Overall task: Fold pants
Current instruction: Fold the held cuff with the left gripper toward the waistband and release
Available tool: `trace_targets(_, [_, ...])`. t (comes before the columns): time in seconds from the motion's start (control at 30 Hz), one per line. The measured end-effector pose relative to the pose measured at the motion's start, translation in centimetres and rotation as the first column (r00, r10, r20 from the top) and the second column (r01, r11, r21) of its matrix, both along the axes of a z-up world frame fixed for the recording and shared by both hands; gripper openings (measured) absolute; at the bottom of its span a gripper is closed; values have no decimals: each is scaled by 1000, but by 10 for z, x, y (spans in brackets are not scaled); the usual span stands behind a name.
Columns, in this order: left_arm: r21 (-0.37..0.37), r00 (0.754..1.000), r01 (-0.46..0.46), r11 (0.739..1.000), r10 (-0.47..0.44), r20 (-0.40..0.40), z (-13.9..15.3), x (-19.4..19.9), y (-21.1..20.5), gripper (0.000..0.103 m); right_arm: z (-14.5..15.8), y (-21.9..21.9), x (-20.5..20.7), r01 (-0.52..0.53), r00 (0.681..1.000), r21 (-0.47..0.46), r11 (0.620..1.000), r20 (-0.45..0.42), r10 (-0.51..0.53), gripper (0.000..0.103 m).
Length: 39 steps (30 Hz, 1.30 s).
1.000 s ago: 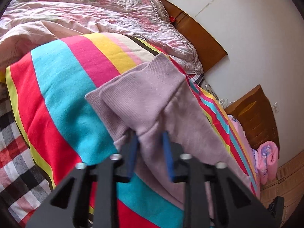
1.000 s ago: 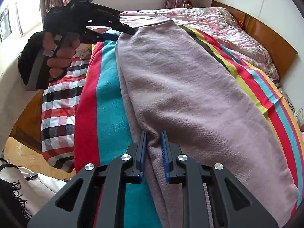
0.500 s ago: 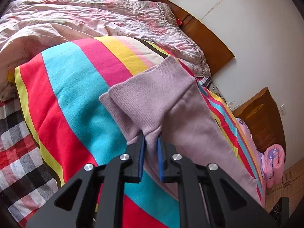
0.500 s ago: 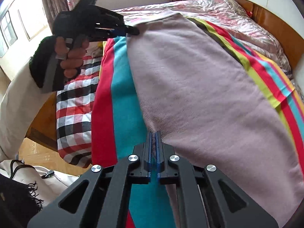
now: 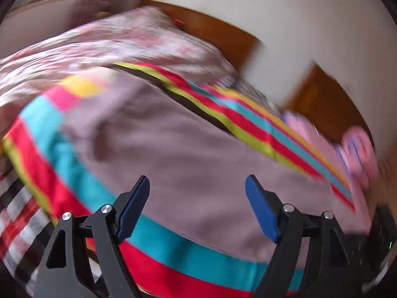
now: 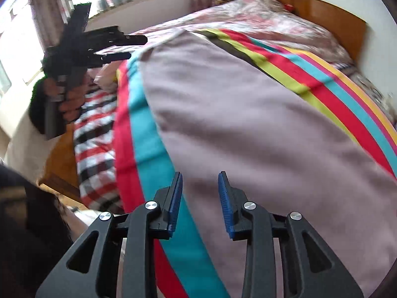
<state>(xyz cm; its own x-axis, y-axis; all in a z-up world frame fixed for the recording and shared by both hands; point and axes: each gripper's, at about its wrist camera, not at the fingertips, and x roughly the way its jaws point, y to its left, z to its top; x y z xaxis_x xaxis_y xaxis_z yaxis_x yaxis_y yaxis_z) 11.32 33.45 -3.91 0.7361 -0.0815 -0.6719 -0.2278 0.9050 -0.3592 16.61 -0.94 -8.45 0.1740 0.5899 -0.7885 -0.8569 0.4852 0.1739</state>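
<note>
Left cam: pic is blurry. My left gripper [image 5: 197, 186] has its jaws spread wide, they just opened up, and nothing is between them, so it has let go. The pants [image 5: 178, 154] are soft purple-grey and lie flat on the striped blanket [image 5: 173, 245] on the bed, right under and past the blue pads [image 5: 135, 206]. I can't see the pads touching the cloth. The near edge of the pants runs just below the fingertips, w/ a teal stripe and a red stripe closer to me. A pink flowery quilt [image 5: 119, 42] sits far back by the wood headboard [image 5: 218, 34].

Right cam: my right gripper [image 6: 199, 176] has its jaws a bit apart, they just opened too, and they hold nothing. The pants [image 6: 248, 129] stretch away from the tips up the bed; their left edge runs up close to the left pad [image 6: 175, 198], w/ teal blanket [image 6: 146, 129] beside it. Far left, a hand [image 6: 65, 96] holds the left gripper [image 6: 134, 47] up in the air, near the far end of the pants, not touching them. A checked sheet [image 6: 94, 136] lies below that hand.
</note>
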Motion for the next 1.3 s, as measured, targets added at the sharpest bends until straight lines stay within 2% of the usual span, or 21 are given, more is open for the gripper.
trace_targets(0.03, [23,997,77,997,-76,-32,-7,9,-21,79,-2,-4,-6,3,1000,3,1000,6,-3,31])
trace_targets(0.13, [55,973,207,977,-200,-112,-28,25,-62,79,-7,-4,-9,-3,1000,16,1000,2,3,31])
trace_targets(0.2, [70,961,237,969,-223,-162,-42,29,-77,79,-15,0,-7,2,1000,24,1000,-13,-2,31])
trace_targets(0.23, [127,961,237,963,-213,-179,-50,29,-84,80,-22,2,-5,1,999,8,1000,-43,0,31])
trace_targets(0.33, [224,948,280,934,-231,-220,-50,29,-100,81,-23,-3,-8,-43,996,29,999,-73,45,37])
trace_targets(0.4, [204,944,288,936,-243,-222,-42,34,-101,81,-13,-15,-2,-59,997,30,998,-51,60,37])
trace_targets(0.5, [216,939,326,920,-290,-183,-17,52,-111,83,4,-50,35,87,996,78,993,1,-88,47])
trace_targets(0.53, [232,932,351,907,-316,-176,-9,64,-123,86,7,-63,51,166,985,83,983,20,-169,60])
trace_targets(0.57, [234,919,388,891,-354,-174,-2,80,-138,90,6,-80,71,286,956,70,956,40,-289,68])
trace_targets(0.67, [220,874,482,848,-448,-188,-4,116,-177,95,-11,-115,108,493,870,-2,870,3,-493,68])
trace_targets(0.73, [242,858,501,831,-438,-269,-25,138,-201,95,-32,-129,112,536,842,-124,835,9,-539,69])
trace_targets(0.77, [250,851,505,826,-428,-305,-38,147,-209,95,-35,-135,102,512,859,-112,852,62,-508,71])
trace_targets(0.8, [260,845,506,822,-413,-339,-51,154,-215,95,-37,-139,94,492,871,-123,862,69,-487,74])
trace_targets(0.83, [288,855,495,820,-401,-329,-53,152,-217,100,-37,-149,84,484,875,-123,867,67,-479,76])
trace_targets(0.93, [310,866,475,824,-374,-333,-42,154,-225,99,-29,-179,67,477,879,-120,871,74,-471,77])
trace_targets(1.0, [322,878,467,823,-390,-276,-22,156,-237,99,-20,-202,60,534,845,-81,841,87,-528,79])
trace_targets(1.07, [333,874,486,808,-436,-215,-1,161,-266,100,-14,-229,60,621,783,-61,781,99,-614,80])
trace_targets(1.13, [315,852,524,791,-489,-189,2,171,-303,102,-10,-251,62,672,739,-51,739,107,-665,80])
trace_targets(1.17, [296,826,563,772,-533,-182,-1,178,-327,102,-8,-265,59,695,717,-41,718,115,-688,80])
trace_targets(1.23, [279,793,609,743,-583,-179,-12,192,-366,102,-3,-283,57,716,696,-29,698,111,-710,80])
trace_targets(1.3, [250,752,659,710,-631,-191,-23,199,-399,101,-1,-298,44,719,693,-33,694,107,-713,80])
